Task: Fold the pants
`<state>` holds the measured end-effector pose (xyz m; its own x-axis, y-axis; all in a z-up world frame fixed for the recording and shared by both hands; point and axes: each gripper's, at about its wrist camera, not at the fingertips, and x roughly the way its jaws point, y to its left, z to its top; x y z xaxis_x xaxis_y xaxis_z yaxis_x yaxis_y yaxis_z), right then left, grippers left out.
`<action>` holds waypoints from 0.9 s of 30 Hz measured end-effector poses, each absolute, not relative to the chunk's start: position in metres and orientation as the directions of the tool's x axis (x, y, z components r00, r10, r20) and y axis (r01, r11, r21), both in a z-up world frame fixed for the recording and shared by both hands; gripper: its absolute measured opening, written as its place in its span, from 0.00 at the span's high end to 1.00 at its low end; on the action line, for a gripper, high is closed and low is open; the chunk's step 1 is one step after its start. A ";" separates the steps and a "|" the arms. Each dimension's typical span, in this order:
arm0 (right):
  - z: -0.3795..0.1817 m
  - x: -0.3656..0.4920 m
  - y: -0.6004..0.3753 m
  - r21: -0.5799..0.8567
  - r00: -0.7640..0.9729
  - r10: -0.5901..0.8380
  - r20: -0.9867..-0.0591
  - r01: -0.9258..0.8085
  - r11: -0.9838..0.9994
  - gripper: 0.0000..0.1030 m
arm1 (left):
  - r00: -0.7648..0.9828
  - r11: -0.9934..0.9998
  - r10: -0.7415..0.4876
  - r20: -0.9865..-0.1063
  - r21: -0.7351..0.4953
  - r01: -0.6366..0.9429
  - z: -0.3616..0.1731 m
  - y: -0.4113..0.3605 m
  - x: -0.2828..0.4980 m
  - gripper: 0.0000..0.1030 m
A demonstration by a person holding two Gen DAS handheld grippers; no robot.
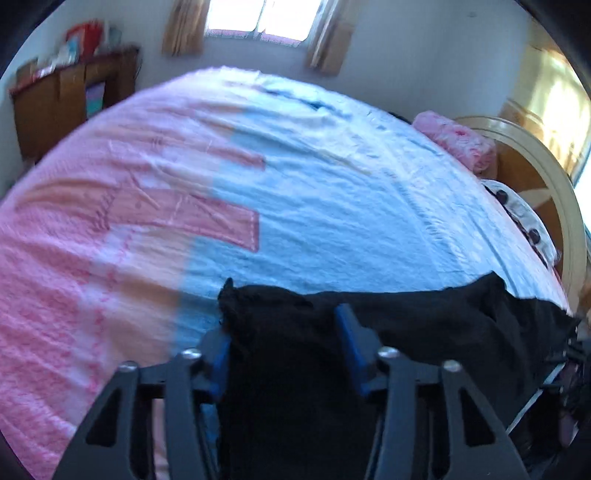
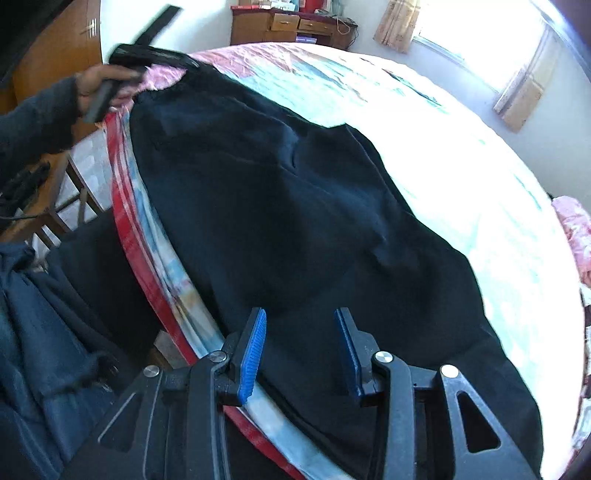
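Observation:
The black pants (image 2: pixel 280 206) lie spread along the near edge of the bed. In the left wrist view they (image 1: pixel 406 325) fill the bottom, one end bunched near the gripper. My left gripper (image 1: pixel 284 332) is open, its blue pads either side of the pants' end, just above the cloth. It also shows in the right wrist view (image 2: pixel 147 55) at the far end of the pants, held by a hand. My right gripper (image 2: pixel 301 328) is open, its blue-padded fingers (image 2: pixel 255 350) hovering over the near end of the pants.
The bed has a pink and light blue sheet (image 1: pixel 295 192) with a red edge (image 2: pixel 129 206). A pink pillow (image 1: pixel 458 144) and wooden headboard (image 1: pixel 546 173) are at the right. A wooden desk (image 2: pixel 291 26) and window stand beyond. Dark clothes (image 2: pixel 44 317) hang left of the bed.

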<state>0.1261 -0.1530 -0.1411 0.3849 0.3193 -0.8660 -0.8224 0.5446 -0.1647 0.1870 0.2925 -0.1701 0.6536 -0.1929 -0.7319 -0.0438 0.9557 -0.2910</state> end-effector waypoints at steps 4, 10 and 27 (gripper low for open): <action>-0.138 0.139 -0.151 -0.135 0.385 0.335 -0.860 -0.805 0.577 0.61 | 0.624 0.943 -0.220 -0.750 -0.328 -0.063 -0.164 0.292 0.186 0.70; -0.124 0.187 -0.147 0.062 0.331 0.450 -0.829 -0.746 0.663 0.61 | 0.644 0.949 -0.208 -0.736 -0.310 -0.048 -0.159 0.290 0.189 0.77; -0.141 0.307 -0.080 0.418 0.121 0.608 -0.785 -0.621 0.663 0.61 | 0.696 0.998 -0.036 -0.717 -0.061 -0.011 -0.140 0.280 0.166 0.06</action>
